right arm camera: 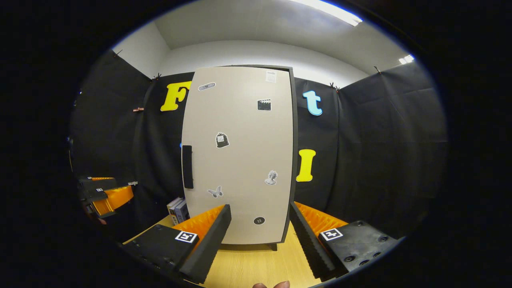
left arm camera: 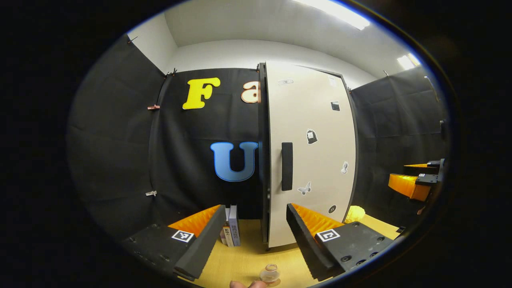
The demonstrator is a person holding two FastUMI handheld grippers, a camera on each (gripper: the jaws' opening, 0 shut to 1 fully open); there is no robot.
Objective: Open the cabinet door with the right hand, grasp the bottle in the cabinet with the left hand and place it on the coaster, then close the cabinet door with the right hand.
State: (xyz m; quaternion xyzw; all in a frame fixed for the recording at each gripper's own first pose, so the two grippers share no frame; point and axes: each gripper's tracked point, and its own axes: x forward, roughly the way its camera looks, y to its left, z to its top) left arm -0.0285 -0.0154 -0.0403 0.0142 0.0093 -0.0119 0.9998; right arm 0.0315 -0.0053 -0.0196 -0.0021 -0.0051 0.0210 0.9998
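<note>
Bottle (left arm camera: 270,274): small, clear, likely glass, on surface (left arm camera: 248,260) at lower edge of left gripper view, before closed cabinet door (left arm camera: 312,156). Judged light, slippery, fragile; grip at body. No legible writing; door carries stickers. Handle (right arm camera: 187,167) vertical. Left gripper (left arm camera: 252,240) jaws wide, empty. Right gripper (right arm camera: 260,240) jaws wide, empty.

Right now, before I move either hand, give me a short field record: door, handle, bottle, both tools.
door: cabinet door shut
handle: dark bar on the door's left edge, untouched
bottle: small clear bottle on the wooden table, near the left tool
left tool: open, empty
right tool: open, empty, facing the door
beside cabinet: books standing to its left
</note>
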